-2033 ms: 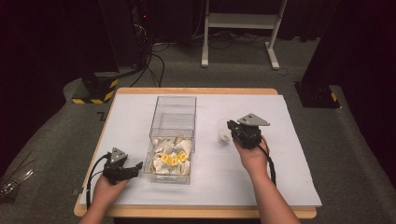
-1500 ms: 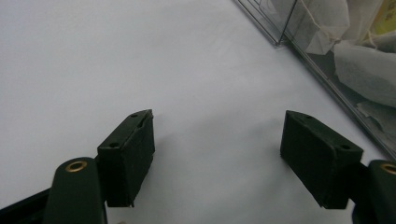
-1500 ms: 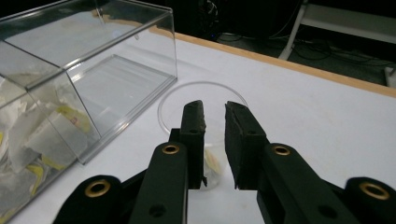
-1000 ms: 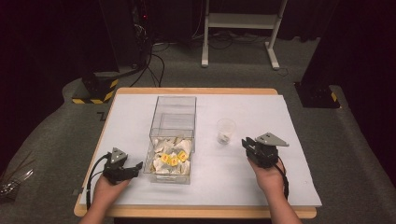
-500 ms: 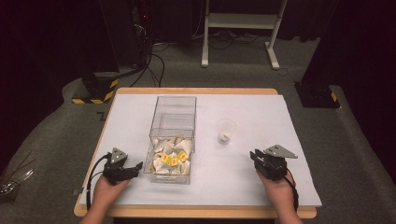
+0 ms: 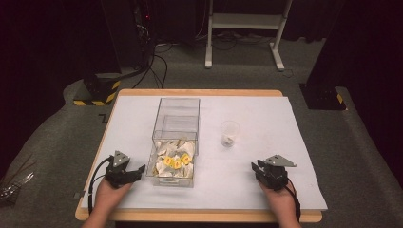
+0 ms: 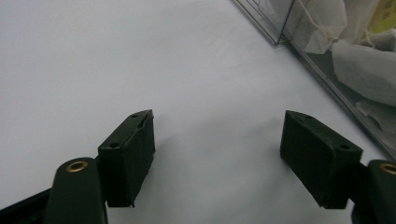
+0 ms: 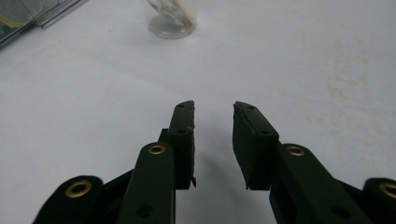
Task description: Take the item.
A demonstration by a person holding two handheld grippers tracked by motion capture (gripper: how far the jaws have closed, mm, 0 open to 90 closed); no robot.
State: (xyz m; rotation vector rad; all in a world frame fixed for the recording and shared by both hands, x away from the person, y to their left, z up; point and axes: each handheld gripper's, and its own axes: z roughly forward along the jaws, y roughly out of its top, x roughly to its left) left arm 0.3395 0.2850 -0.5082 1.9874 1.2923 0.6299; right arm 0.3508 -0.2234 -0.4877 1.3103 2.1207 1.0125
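The small clear cup (image 6: 230, 132), a tea bag inside, is seen standing right of the clear box (image 6: 175, 142) on the surface (image 6: 285, 156). Light, thin-walled, easily crushed or tipped: best taken gently across the rim. Right hand-held gripper (image 6: 259, 171) is narrowly parted, jaws just opening, nothing between; left hand-held gripper (image 6: 136, 171) is held wide, empty.

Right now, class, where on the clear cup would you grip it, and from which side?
Grip the cup around its upper wall, jaws on opposite sides, coming level from the near right where the right gripper sits. It stands upright and alone on the table, with a tea bag inside, so a side grip likely keeps it level.
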